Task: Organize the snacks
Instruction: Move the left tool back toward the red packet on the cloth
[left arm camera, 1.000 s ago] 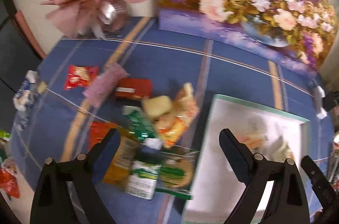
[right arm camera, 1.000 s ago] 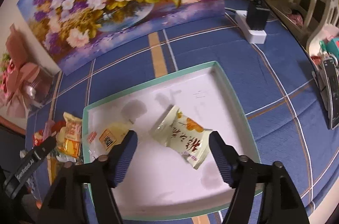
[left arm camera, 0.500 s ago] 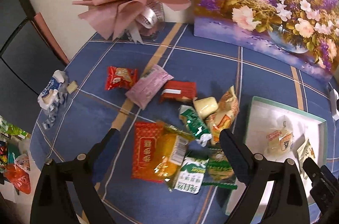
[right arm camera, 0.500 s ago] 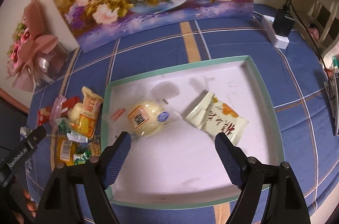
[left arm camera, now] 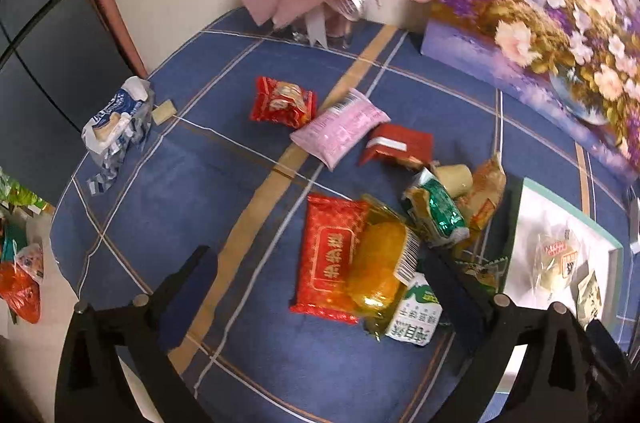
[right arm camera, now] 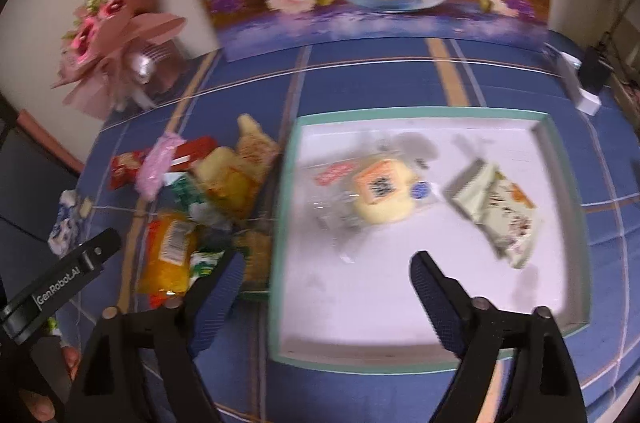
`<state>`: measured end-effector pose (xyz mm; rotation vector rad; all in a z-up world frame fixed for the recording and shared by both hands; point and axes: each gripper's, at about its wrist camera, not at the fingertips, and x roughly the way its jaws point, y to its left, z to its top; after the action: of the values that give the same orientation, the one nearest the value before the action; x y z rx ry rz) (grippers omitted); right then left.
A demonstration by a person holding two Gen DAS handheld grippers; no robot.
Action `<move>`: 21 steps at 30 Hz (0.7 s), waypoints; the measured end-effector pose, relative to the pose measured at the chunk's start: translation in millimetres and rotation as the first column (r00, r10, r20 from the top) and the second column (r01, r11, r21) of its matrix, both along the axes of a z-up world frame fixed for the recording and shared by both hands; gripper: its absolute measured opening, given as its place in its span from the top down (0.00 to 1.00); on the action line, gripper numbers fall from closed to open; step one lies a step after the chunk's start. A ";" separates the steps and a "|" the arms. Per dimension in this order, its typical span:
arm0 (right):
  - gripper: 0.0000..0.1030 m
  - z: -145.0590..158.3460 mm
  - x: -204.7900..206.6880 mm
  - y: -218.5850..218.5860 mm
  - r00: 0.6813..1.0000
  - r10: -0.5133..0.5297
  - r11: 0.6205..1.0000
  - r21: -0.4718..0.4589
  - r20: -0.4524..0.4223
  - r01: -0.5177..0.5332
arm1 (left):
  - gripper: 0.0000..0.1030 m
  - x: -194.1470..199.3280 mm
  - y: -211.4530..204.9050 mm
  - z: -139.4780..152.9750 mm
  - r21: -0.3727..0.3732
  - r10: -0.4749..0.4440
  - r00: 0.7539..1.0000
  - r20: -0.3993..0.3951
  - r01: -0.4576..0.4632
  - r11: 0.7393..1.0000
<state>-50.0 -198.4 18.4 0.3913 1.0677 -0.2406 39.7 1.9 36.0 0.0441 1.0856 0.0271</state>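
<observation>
My left gripper (left arm camera: pixel 320 275) hangs over the snack pile (left arm camera: pixel 384 223) on the blue bench (left arm camera: pixel 192 191); the red packet (left arm camera: pixel 330 257) and the orange-yellow packet (left arm camera: pixel 376 269) lie between its jaws, below them, untouched. Those jaws have just been opening and stand wide, holding nothing. My right gripper (right arm camera: pixel 326 279) hovers over the near part of the white tray (right arm camera: pixel 568 323), where a yellow cake (right arm camera: pixel 382 195) and a pale green packet (right arm camera: pixel 500 211) lie beyond its jaws. These too have just been opening, empty.

Snack pile (left arm camera: pixel 384 223) left of tray (right arm camera: pixel 560 215); 2 packets in tray.
</observation>
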 end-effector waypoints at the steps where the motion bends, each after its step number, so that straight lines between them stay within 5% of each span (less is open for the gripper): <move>1: 0.01 -0.3 1.3 3.8 1.000 0.010 1.000 0.006 0.009 -0.010 | 0.00 -0.1 3.5 1.1 -0.006 0.004 1.000 0.007 -0.004 1.000; 21: 0.00 -6.3 15.9 29.9 0.993 0.098 0.995 0.023 0.064 -0.100 | 0.00 9.8 45.9 -2.8 -0.096 0.087 0.996 0.002 -0.086 0.992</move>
<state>-34.0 -168.5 12.1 0.3656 1.0266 -0.1257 49.4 47.8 33.2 -0.0895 1.0809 0.0527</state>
